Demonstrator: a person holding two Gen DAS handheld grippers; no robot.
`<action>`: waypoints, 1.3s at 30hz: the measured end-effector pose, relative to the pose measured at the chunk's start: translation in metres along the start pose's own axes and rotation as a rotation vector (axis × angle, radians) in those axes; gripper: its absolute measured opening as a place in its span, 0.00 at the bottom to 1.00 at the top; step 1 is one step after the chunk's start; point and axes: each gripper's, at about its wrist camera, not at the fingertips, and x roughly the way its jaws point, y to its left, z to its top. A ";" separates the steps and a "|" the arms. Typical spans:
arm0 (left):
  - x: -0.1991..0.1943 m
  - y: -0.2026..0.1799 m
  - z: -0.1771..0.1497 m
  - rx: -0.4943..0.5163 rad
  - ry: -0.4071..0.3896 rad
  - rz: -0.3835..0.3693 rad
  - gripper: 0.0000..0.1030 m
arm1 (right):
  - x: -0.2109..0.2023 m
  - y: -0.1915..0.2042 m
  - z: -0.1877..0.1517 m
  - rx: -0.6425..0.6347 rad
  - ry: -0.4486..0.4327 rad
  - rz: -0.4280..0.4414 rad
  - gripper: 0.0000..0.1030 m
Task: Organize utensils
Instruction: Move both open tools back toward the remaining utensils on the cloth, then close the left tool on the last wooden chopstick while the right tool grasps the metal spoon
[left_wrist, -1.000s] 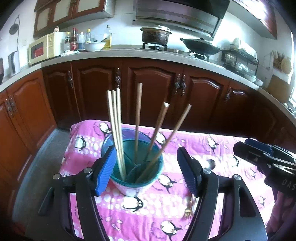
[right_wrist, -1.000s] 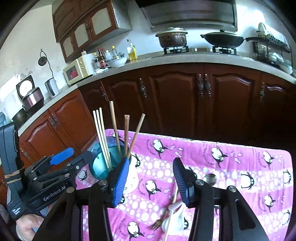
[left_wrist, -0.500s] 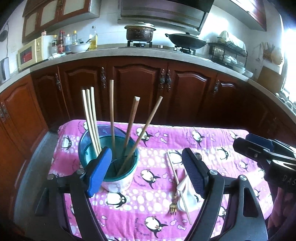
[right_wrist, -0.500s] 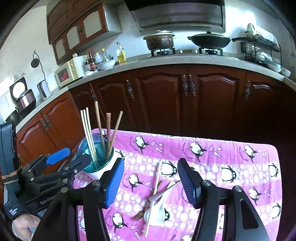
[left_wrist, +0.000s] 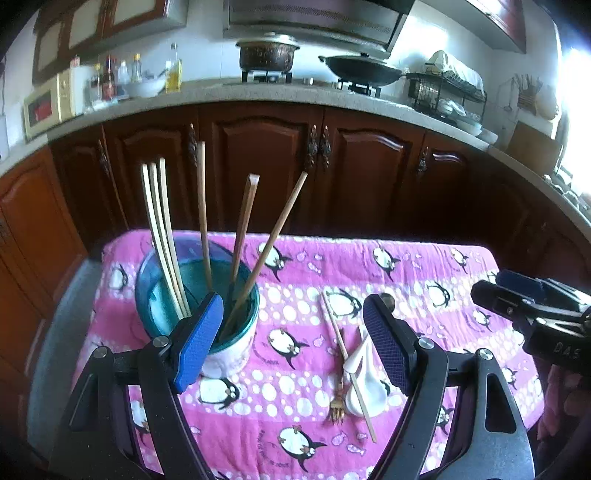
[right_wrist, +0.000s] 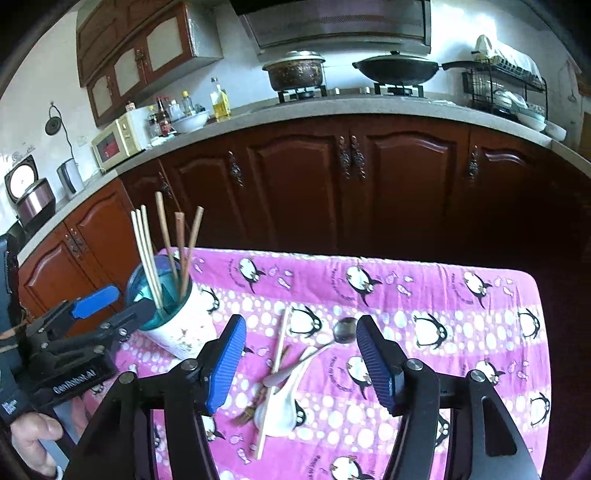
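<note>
A white cup with a teal rim (left_wrist: 229, 343) (right_wrist: 184, 328) stands at the left of the table and holds several chopsticks (left_wrist: 162, 236) (right_wrist: 147, 254). Loose on the cloth lie one chopstick (left_wrist: 347, 362) (right_wrist: 273, 380), a white ceramic spoon (left_wrist: 364, 384) (right_wrist: 284, 402), a small fork (left_wrist: 338, 400) (right_wrist: 251, 410) and a metal spoon (right_wrist: 343, 330). My left gripper (left_wrist: 293, 343) is open and empty, just right of the cup. My right gripper (right_wrist: 299, 363) is open and empty above the loose pile.
The table wears a pink penguin cloth (left_wrist: 424, 280) (right_wrist: 443, 295). Dark wooden cabinets (right_wrist: 351, 192) and a counter with a pot, a wok and a microwave run behind. The table's edges drop off on all sides.
Both grippers have drawn back and shifted right. The cup has slid left in both views and the loose utensil pile has come into view between the fingers.
</note>
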 end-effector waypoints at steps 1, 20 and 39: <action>0.002 0.003 -0.002 -0.010 0.010 -0.005 0.76 | 0.003 -0.003 -0.002 0.000 0.009 -0.009 0.63; 0.057 0.006 -0.025 -0.009 0.165 -0.060 0.76 | 0.172 -0.083 -0.034 0.255 0.267 0.037 0.44; 0.162 -0.056 -0.015 0.047 0.312 -0.086 0.60 | 0.140 -0.139 -0.052 0.209 0.290 0.243 0.02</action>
